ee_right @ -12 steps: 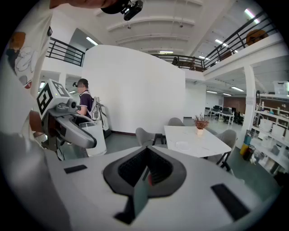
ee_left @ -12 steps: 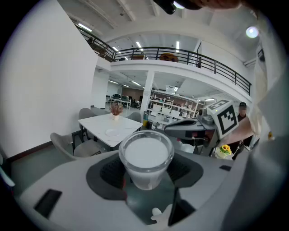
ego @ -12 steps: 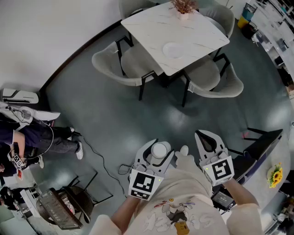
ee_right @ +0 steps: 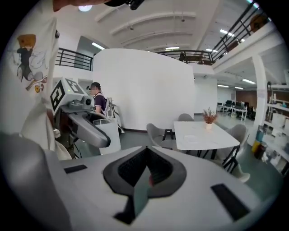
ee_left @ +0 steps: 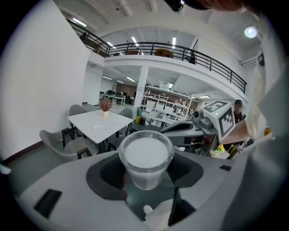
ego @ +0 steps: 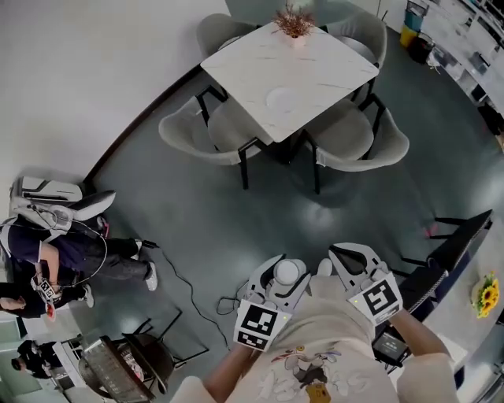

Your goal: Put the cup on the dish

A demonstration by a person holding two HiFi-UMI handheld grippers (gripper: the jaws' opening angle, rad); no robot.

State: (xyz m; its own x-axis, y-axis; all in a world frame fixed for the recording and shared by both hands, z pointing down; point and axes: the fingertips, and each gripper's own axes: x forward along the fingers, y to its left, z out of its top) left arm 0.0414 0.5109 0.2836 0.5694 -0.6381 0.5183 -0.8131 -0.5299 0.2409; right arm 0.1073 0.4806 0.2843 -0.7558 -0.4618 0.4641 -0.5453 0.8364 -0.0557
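A white cup (ego: 287, 272) sits upright between the jaws of my left gripper (ego: 282, 275), which is shut on it, low in the head view. The left gripper view shows the cup (ee_left: 145, 155) pressed between the dark pads. My right gripper (ego: 345, 256) is just to its right, shut with nothing in it; in the right gripper view the right gripper (ee_right: 145, 159) shows its jaws together. The dish (ego: 281, 99), a pale round plate, lies on the white marble table (ego: 315, 75) far ahead. It shows small in the left gripper view as the dish (ee_left: 96, 128).
Grey chairs (ego: 201, 126) ring the table, and a vase of dried flowers (ego: 293, 22) stands at its far side. A person sits by bags at the left (ego: 55, 260). A cable (ego: 189, 287) trails across the grey floor between me and the table.
The whole head view has shifted slightly: the table sits a little further left and both grippers a little lower in the frame. The cup stays in the left jaws.
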